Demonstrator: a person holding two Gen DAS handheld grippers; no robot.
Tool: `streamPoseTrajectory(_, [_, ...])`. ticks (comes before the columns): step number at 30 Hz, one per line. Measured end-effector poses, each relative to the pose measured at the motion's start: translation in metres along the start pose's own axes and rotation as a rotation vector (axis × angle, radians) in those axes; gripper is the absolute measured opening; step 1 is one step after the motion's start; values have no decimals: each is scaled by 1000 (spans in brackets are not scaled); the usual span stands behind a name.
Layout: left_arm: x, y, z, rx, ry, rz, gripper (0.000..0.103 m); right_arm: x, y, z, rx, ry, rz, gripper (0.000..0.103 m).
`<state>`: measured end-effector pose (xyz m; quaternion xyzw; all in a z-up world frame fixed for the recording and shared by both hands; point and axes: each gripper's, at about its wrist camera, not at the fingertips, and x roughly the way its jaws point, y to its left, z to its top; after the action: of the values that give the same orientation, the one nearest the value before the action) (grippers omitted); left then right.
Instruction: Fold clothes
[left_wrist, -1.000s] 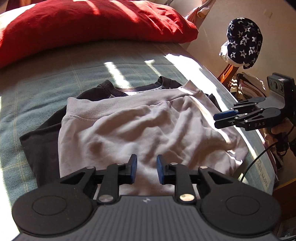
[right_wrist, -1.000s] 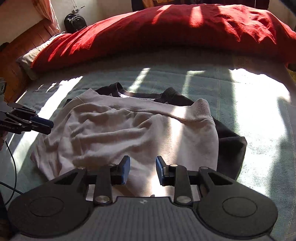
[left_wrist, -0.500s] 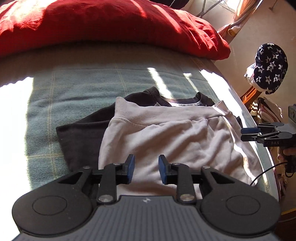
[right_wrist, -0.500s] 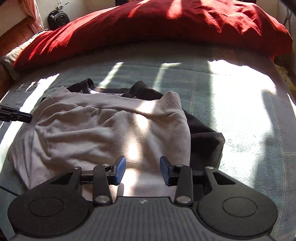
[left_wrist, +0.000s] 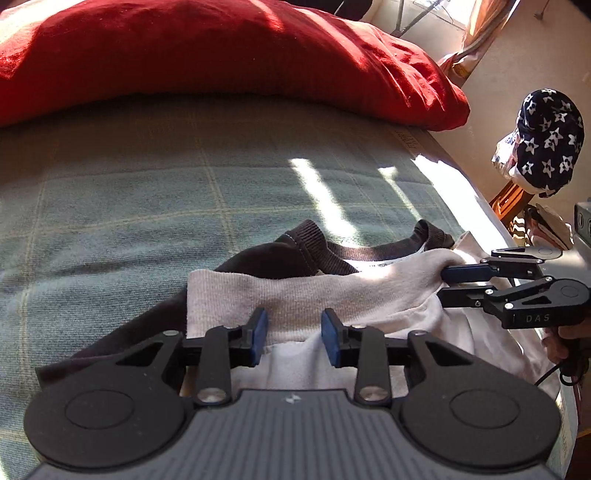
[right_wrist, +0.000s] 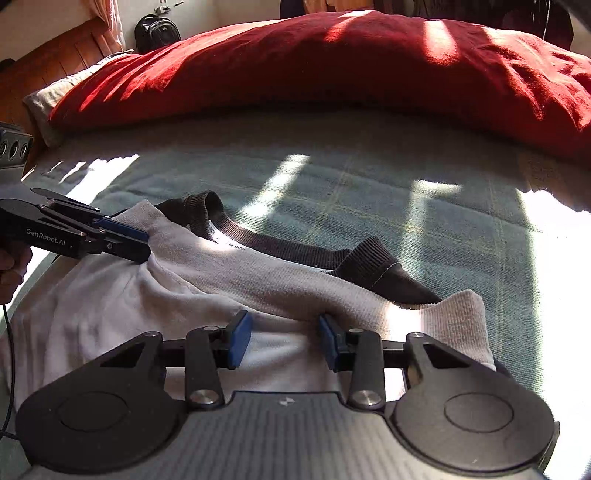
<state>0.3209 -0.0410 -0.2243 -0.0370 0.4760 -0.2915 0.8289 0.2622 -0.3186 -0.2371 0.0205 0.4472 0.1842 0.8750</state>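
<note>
Because the pale grey ribbed-edged sweatshirt (left_wrist: 332, 295) lies spread over a dark ribbed-collar garment (left_wrist: 280, 254) on the green checked blanket (left_wrist: 184, 192), the left gripper (left_wrist: 293, 332) and right gripper (right_wrist: 283, 336) straddle its ribbed edge, fingers apart, probably to pinch it for folding.

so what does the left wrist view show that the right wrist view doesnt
Only the left wrist view: a star-print cloth off the bed, and the right gripper side-on at the pale garment.
Only the right wrist view: a black backpack, and the left gripper side-on.
Both: the red duvet, the green blanket, and the pale garment over a dark garment.
</note>
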Motion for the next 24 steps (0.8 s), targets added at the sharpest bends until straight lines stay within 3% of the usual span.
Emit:
streamPoseTrajectory(5, [-38,-20,-9,16,8,-55,39,-30,12,-2,-6,19,17,54])
streamPoseTrajectory(9, [-52,-36,-30,-3,52,-140,45,-51,32,-23,-6,56,145,61])
streamPoseTrajectory(11, [-48,-40,-43,-2,77,-126,45,-47,45,-37,-34,98,169,61])
streamPoseTrajectory(14, [-44,-27,-61,-2,110,-28,44,-38,52,-58,-90,144,103,62])
streamPoseTrajectory(18, [-56,-14,-67,-18,118,19,44,-58,44,-74,-139,150,36,64])
streamPoseTrajectory(24, [-41,-26,-48,29,75,5,48,-87,18,-76,-29,140,-67,74])
